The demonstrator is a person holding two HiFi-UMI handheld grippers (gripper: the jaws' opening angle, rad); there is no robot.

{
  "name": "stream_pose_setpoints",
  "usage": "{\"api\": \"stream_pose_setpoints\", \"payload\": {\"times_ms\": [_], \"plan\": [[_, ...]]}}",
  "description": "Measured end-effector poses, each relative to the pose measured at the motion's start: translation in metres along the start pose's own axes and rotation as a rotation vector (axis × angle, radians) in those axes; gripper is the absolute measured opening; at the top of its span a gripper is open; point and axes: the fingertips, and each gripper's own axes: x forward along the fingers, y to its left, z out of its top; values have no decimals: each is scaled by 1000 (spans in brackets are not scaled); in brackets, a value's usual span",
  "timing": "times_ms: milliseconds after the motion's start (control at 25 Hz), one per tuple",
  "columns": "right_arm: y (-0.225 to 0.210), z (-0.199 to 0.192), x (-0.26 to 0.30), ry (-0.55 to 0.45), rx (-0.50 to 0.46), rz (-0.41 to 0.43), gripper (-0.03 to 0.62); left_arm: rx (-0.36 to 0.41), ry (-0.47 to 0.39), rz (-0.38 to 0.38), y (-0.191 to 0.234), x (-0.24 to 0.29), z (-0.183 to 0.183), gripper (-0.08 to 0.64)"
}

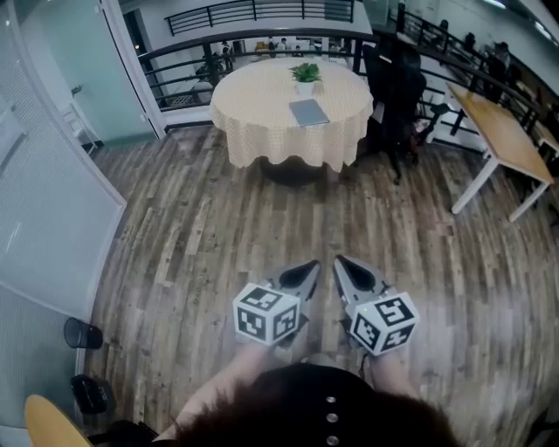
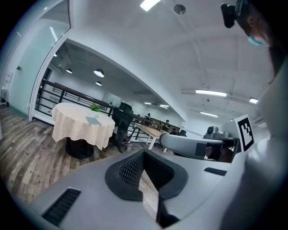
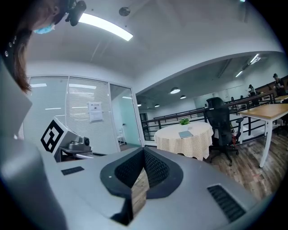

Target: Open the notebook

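Grippers are held side by side close in front of the person, above the wood-plank floor (image 1: 201,236). The left gripper (image 1: 307,269) and the right gripper (image 1: 343,264) each have their jaws clenched together at the tips with nothing between them, and both aim toward the far end of the room. Well beyond them stands a round table (image 1: 262,131) under a pale checked cloth, where the grey notebook (image 1: 308,112) lies closed near a small potted plant (image 1: 306,73), with a black office chair (image 1: 395,83) just right of the table and a dark railing (image 1: 253,12) behind.
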Motion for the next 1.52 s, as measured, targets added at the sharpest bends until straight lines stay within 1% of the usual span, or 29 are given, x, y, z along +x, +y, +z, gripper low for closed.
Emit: {"api": "stream_pose_setpoints", "payload": {"times_ms": [240,360,440,640,800,960,1120,1280,1520], "plan": [[3,2,-5,-38,-30,3,11,-20,-24,-3,-7,0,1,11],[1,-3,-6,-44,-10,12,11,-49,-40,6,-8,2,-4,11],[-1,-8,-8,-35,3,7,11,-75,-40,10,-10,3,-10,11],[-4,-21,-11,6,-13,26,11,-121,-46,16,-17,9,-25,11],[-8,-25,-1,12,6,41,11,-142,-53,13,-10,18,-26,11],[-14,-29,24,49,-29,31,12,-138,-42,25,13,36,-18,11],[-39,-21,61,47,-24,26,12,-113,-53,47,55,57,4,11],[-65,-4,108,59,-47,-3,12,-88,-43,36,93,89,34,11],[-100,19,174,56,-36,-38,12,-69,-41,6,144,127,76,11]]}}
